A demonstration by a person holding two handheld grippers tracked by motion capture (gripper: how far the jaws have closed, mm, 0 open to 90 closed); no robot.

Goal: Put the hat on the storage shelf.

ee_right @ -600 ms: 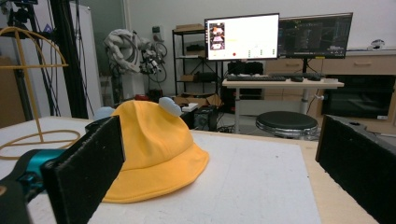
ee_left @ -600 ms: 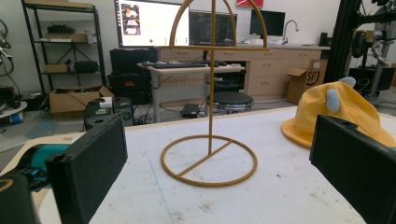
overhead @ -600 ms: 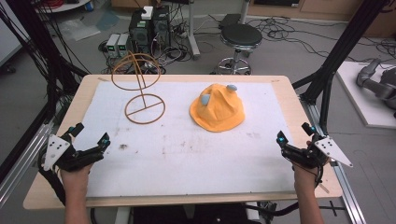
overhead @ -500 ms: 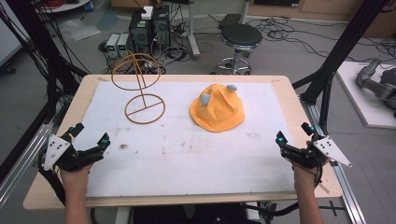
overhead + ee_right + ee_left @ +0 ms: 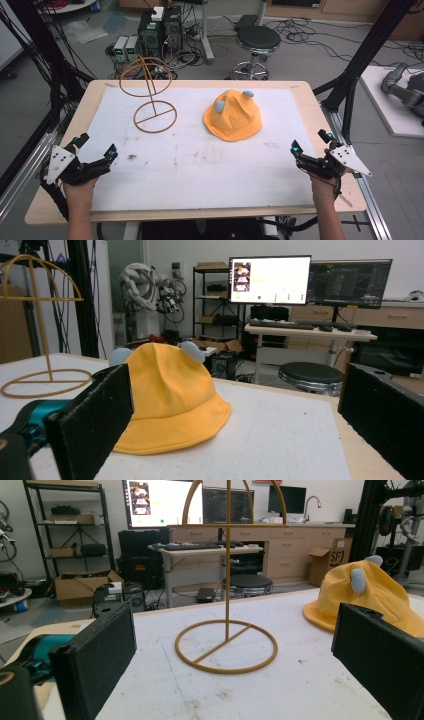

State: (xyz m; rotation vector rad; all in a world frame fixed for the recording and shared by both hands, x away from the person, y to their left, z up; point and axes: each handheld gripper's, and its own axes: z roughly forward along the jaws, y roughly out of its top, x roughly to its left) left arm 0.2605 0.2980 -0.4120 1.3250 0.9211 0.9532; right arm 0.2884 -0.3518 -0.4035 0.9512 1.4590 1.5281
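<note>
Hat [image 5: 233, 116] yellow, flat on tabletop [image 5: 310, 107], beside wire stand [image 5: 150, 95]. Left gripper [image 5: 95, 150] and right gripper [image 5: 310, 146] released, empty, at near corners, well apart from both.

"SF" on cardboard box [image 5: 327, 555]

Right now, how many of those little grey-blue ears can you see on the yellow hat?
2. One ear sits on the side of the yellow hat facing the wire hat stand; the other ear sits near the crown's far edge. More could be hidden behind the crown.
</note>
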